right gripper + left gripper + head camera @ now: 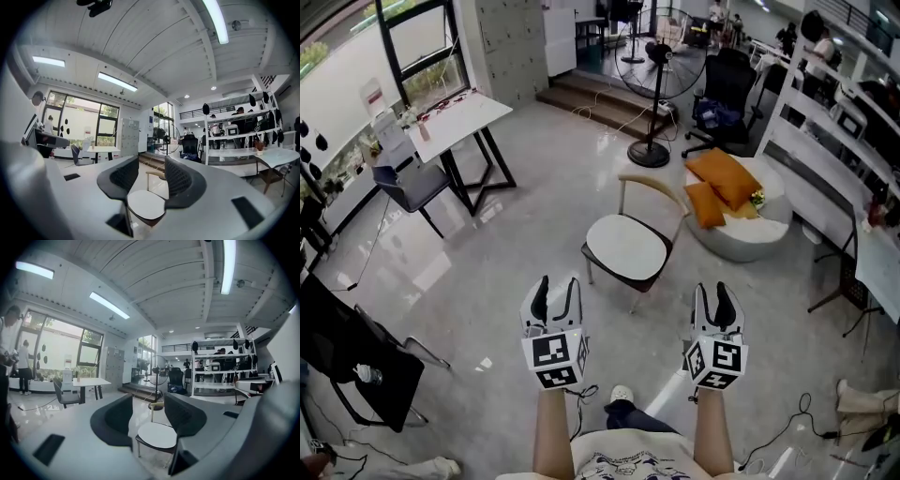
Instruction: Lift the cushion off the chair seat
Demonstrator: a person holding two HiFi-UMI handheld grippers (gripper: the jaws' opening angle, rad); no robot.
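A chair (652,192) with a curved wooden backrest stands on the glossy floor ahead of me. A round white cushion (625,247) lies flat on its seat. My left gripper (556,292) and right gripper (712,292) are held side by side, short of the chair and apart from it. Both are open with nothing between their jaws. In the left gripper view, the left gripper (147,416) frames the cushion (157,435) between its jaws. In the right gripper view, the right gripper (146,178) points at the same cushion (145,205).
Two orange cushions (722,178) lie on a round white pouf (750,239) right of the chair. A standing fan (661,56) is behind it. A white table (459,117) and grey chair (412,185) stand at the left, a black chair (356,361) nearer. Cables trail on the floor.
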